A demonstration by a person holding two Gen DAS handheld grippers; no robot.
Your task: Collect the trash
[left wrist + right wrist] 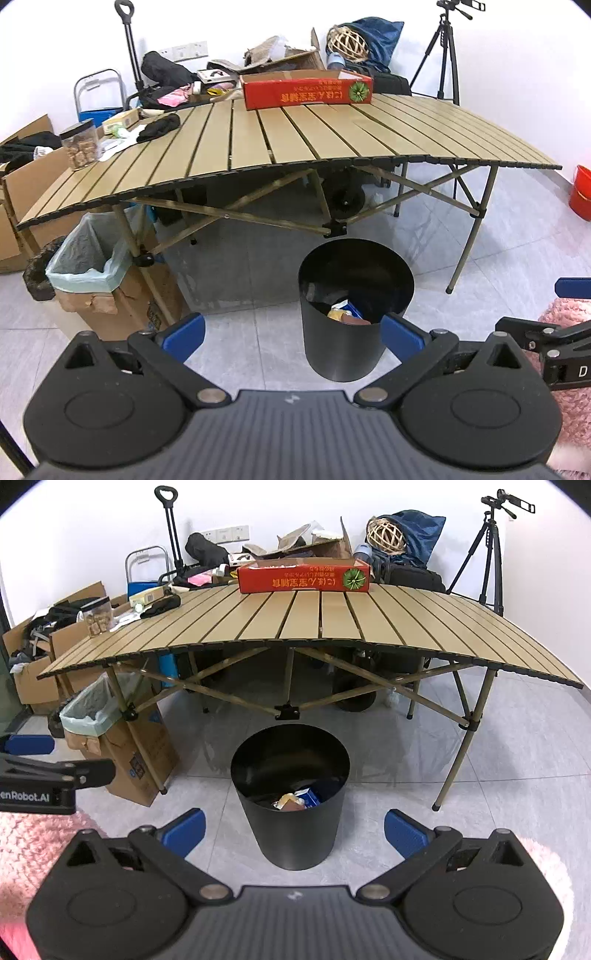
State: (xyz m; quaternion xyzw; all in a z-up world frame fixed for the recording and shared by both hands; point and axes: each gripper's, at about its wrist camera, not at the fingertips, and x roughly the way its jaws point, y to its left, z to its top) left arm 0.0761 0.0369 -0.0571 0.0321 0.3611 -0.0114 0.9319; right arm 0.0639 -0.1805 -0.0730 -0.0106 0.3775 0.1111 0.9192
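On the grey tiled floor in front of the slatted desk (pixel 325 620) stands a black round bin (pixel 291 805), upright and open at the top, with trash (pixel 295 799) lying in its bottom: a yellowish wrapper, a blue-and-white carton and something brownish. The left hand-held gripper (pixel 291 334) hangs above the floor with its blue fingers (pixel 184 332) spread wide and nothing between them; the bin sits just ahead, toward its right finger. The right hand-held gripper (pixel 293 829) is likewise spread apart and empty, with the bin centred between its blue fingers (pixel 404 830). Each gripper shows at the edge of the other's view, side by side. On the desk's far edge rests a red cardboard box (pixel 303 576), and at its left end a clear jar (pixel 79 146) and a black cloth (pixel 159 127). Left of the bin, beside a desk leg, stands a cardboard box lined with a pale green bag (pixel 85 258).
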